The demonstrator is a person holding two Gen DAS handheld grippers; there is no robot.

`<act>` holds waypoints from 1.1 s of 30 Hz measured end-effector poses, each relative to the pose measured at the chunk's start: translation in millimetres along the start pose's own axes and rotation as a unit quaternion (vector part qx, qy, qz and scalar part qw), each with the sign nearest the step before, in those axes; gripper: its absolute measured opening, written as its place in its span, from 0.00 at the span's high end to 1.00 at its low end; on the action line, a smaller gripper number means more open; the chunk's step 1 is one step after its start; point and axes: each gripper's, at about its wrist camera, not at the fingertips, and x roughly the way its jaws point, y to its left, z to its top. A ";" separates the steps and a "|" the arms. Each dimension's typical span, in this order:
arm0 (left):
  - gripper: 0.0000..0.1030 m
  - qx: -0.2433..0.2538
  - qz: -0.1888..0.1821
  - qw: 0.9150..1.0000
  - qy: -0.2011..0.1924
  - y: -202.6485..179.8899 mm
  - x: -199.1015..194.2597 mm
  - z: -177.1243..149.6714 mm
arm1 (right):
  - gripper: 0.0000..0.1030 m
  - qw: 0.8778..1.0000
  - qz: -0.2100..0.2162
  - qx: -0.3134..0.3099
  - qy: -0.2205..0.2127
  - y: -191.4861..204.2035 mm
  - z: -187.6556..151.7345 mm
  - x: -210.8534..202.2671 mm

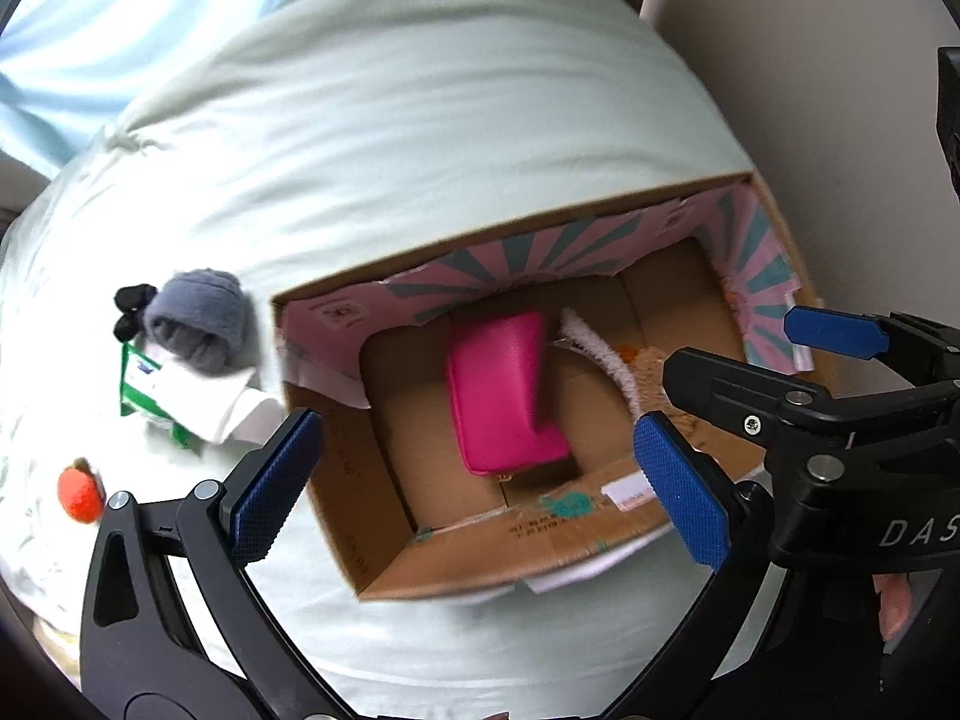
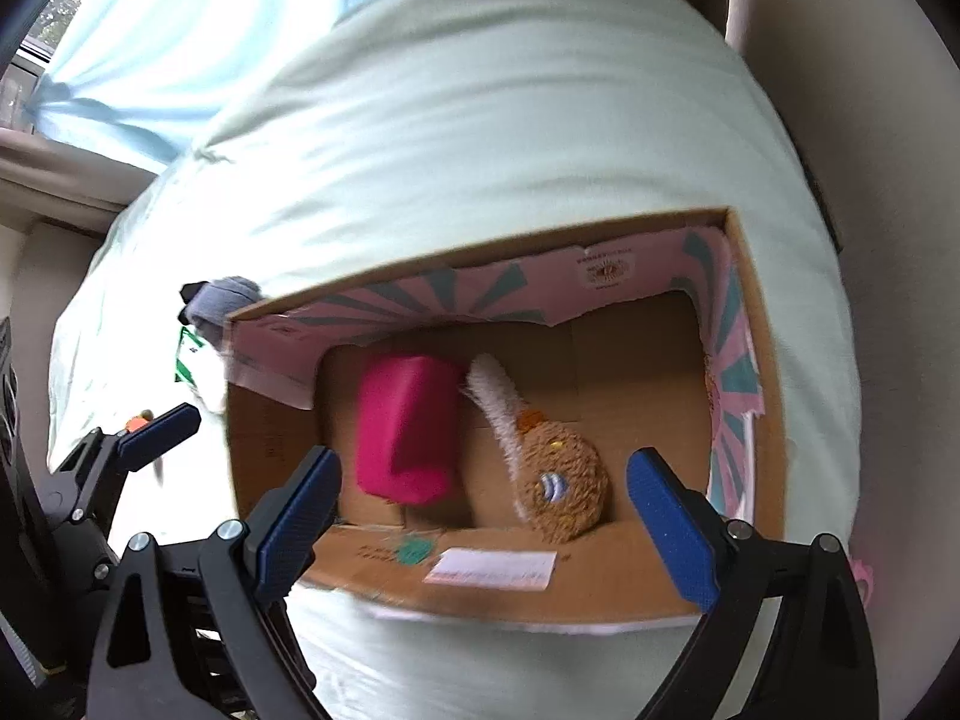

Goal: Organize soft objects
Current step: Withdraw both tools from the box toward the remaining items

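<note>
An open cardboard box (image 1: 360,516) (image 2: 270,432) with pink and teal inner flaps sits on a pale green bed. Inside lie a bright pink pouch (image 1: 504,396) (image 2: 408,432) and a brown fuzzy plush (image 2: 564,486) (image 1: 651,378) with a white fluffy strip. My left gripper (image 1: 480,474) hangs open above the box with nothing between its blue pads. My right gripper (image 2: 483,516) is open too, above the box's near side, empty. The right gripper's fingers (image 1: 834,330) show at the right of the left wrist view. The left gripper's finger (image 2: 159,426) shows at the left of the right wrist view.
Left of the box on the bed (image 1: 420,120) lie a grey knit item (image 1: 201,318) (image 2: 219,300), a small black item (image 1: 132,306), a green and white packet (image 1: 162,396) and an orange-red ball (image 1: 81,492). A light blue curtain (image 2: 180,36) hangs behind. A beige wall (image 1: 810,90) stands to the right.
</note>
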 end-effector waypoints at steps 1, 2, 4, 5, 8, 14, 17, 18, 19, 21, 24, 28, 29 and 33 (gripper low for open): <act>0.01 -0.001 -0.002 1.000 -0.005 0.0 -8.9 -1.5 | 0.08 1.000 0.000 0.000 -0.004 1.6 -0.3 -6.8; 0.01 -0.001 -0.004 1.000 -0.010 5.1 -13.7 -2.9 | 0.08 1.000 0.000 -0.001 -0.010 5.0 -2.0 -16.4; 0.01 0.000 -0.001 1.000 -0.022 9.2 -33.0 -8.3 | 0.08 1.000 0.000 -0.001 -0.019 11.6 -5.8 -32.2; 0.01 0.001 0.000 1.000 -0.027 10.9 -39.6 -11.1 | 0.08 1.000 0.000 -0.003 -0.024 16.4 -8.5 -41.6; 0.01 -0.001 -0.004 0.999 -0.047 18.9 -70.7 -22.5 | 0.08 0.999 0.004 -0.018 -0.033 36.5 -18.6 -61.8; 0.01 -0.020 0.004 0.996 -0.087 49.3 -134.5 -48.4 | 0.08 0.996 0.001 -0.039 -0.079 79.6 -42.7 -110.2; 0.01 -0.026 0.010 0.993 -0.117 69.4 -170.1 -61.3 | 0.08 0.993 -0.015 -0.056 -0.106 105.8 -56.8 -134.2; 0.01 -0.027 0.014 0.991 -0.127 75.3 -180.5 -65.4 | 0.08 0.991 -0.018 -0.066 -0.118 116.9 -63.2 -143.8; 0.01 -0.028 0.022 0.990 -0.138 81.8 -191.4 -70.3 | 0.08 0.989 -0.019 -0.073 -0.127 125.3 -67.1 -148.7; 0.01 -0.033 0.036 0.986 -0.157 95.6 -209.8 -79.6 | 0.08 0.984 -0.031 -0.090 -0.148 147.2 -79.7 -161.1; 0.01 -0.053 0.034 0.982 -0.178 122.2 -234.8 -97.5 | 0.08 0.980 -0.033 -0.100 -0.170 171.0 -95.1 -174.3; 0.01 -0.087 0.046 0.973 -0.210 160.9 -264.4 -126.9 | 0.08 0.973 -0.034 -0.107 -0.199 199.7 -114.5 -186.4; 0.00 -0.095 0.053 0.970 -0.217 171.3 -270.3 -134.6 | 0.08 0.972 -0.035 -0.111 -0.205 207.1 -119.1 -187.7; 0.00 -0.120 0.059 0.963 -0.236 211.9 -287.9 -162.3 | 0.08 0.966 -0.027 -0.122 -0.228 236.2 -136.2 -188.7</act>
